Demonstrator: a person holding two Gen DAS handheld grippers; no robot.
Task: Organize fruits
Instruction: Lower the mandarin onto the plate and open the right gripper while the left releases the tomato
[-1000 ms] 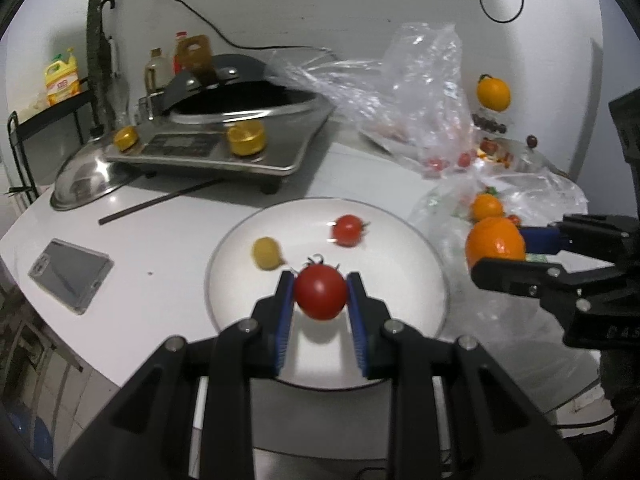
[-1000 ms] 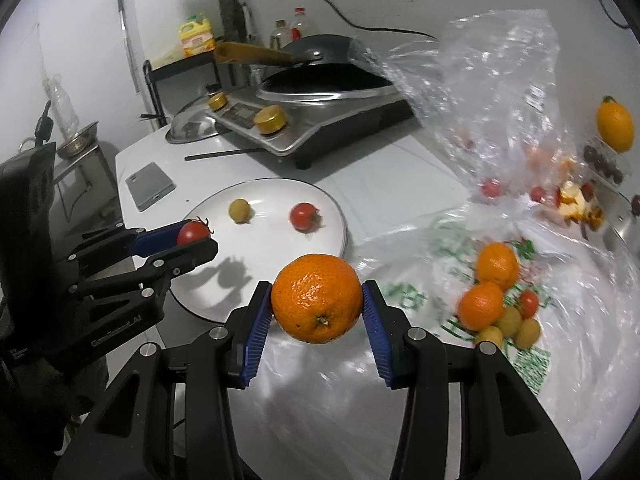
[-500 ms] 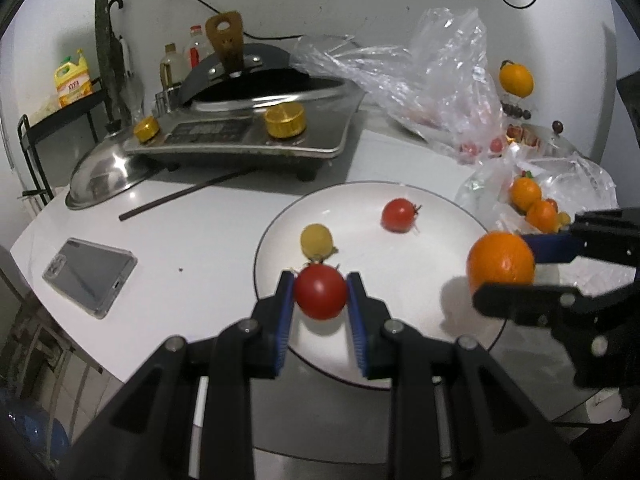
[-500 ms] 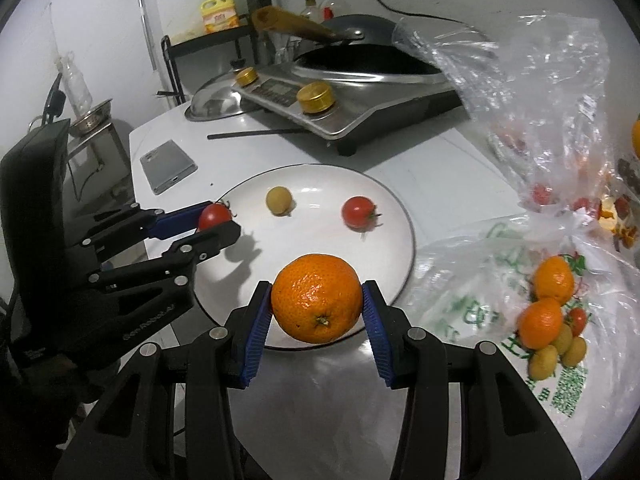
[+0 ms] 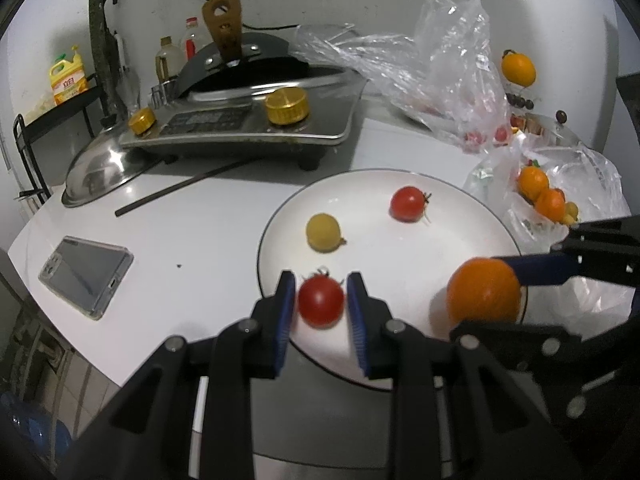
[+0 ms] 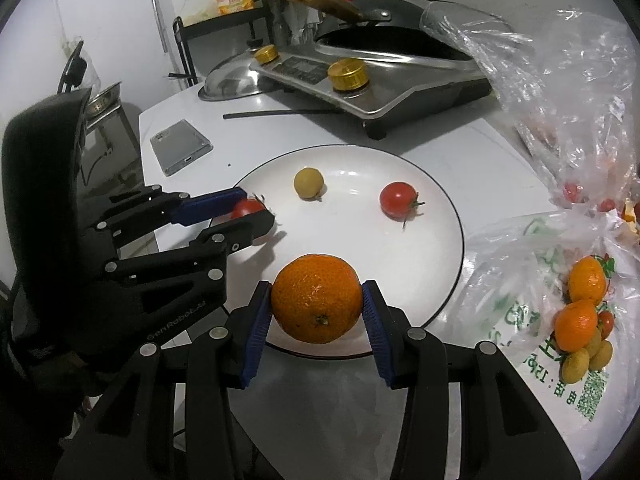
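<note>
With your left gripper (image 5: 321, 305) clenching a tomato (image 5: 321, 305) and your right gripper (image 6: 316, 307) grasping the orange (image 6: 317, 297) over the plate (image 5: 472, 216), careless releases could roll fruit off.

The setting is a home kitchen. A countertop cooker (image 5: 256, 128) with gold knobs carries a black pan (image 5: 240, 76) ahead of the left gripper (image 5: 321, 303). A steel lid (image 5: 100, 168) lies beside it on the white table (image 5: 192, 232). Oil and sauce bottles (image 5: 170, 60) and a yellow detergent jug (image 5: 68, 82) stand further back left. Plastic grocery bags (image 6: 560, 92) of fruit lie ahead right.
</note>
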